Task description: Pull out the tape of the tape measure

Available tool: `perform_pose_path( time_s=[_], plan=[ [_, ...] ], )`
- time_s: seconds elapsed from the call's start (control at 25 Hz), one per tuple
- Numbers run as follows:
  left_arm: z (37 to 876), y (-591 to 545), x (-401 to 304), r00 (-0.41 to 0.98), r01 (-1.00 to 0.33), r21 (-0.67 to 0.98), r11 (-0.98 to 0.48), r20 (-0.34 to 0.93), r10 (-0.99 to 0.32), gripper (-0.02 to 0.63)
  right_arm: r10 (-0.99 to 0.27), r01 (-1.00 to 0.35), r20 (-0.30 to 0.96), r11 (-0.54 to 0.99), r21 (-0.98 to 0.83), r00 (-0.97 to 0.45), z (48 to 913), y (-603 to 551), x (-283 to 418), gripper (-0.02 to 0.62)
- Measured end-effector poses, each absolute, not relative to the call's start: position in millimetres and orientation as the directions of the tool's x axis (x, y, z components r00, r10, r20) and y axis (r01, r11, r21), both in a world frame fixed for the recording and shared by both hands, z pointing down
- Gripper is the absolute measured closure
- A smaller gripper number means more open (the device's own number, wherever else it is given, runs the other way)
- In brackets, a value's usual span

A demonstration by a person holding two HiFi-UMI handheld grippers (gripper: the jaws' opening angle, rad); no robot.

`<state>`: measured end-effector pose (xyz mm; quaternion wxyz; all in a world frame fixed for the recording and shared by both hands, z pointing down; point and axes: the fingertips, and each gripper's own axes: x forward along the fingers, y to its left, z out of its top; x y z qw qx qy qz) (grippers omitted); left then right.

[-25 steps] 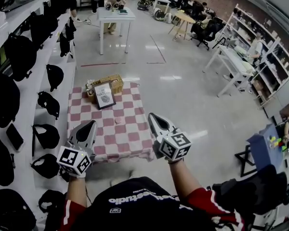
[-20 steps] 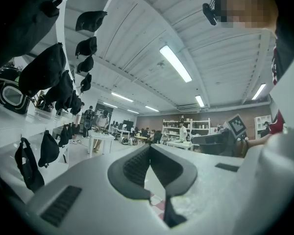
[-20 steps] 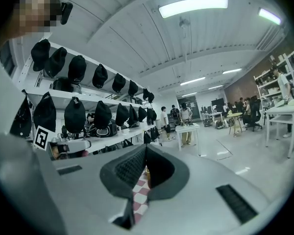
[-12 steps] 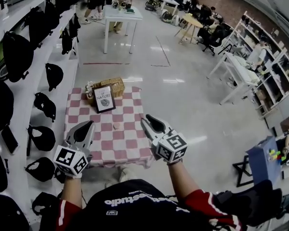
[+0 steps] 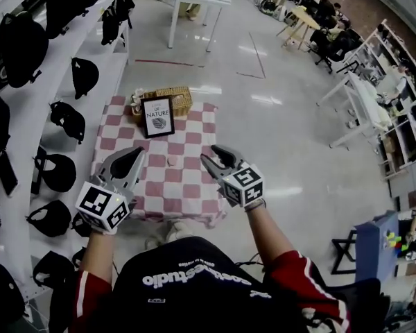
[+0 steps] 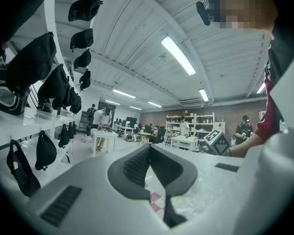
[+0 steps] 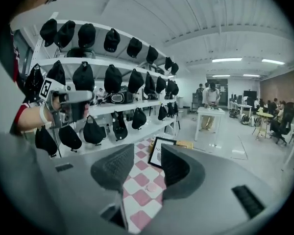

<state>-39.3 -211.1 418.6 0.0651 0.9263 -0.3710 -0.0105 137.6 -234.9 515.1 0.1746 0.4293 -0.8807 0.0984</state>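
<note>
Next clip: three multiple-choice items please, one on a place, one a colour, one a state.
1. The framed picture stands: A) in front of the wicker basket B) on the floor C) on a shelf.
2. The tablecloth is checked: A) blue-white B) pink-white C) green-yellow.
3. The right hand-held gripper is: A) shut on something B) open, empty C) shut, empty.
1A, the basket sits right behind it; 2B, pink squares show; 3B, its jaws, just opening, stand apart with nothing between them.
</note>
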Motion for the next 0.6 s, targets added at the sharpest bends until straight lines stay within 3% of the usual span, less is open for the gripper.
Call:
perform_pose_path(
  time_s=[0.6],
  plan=[
    [442, -243, -20, 0.618, -0.785, 0.123, -0.607, 0.097, -0.780, 0.603, -0.431, -0.588, 0.655, 0.809, -0.024, -0.621, 682, -278, 114, 0.430]
  ],
)
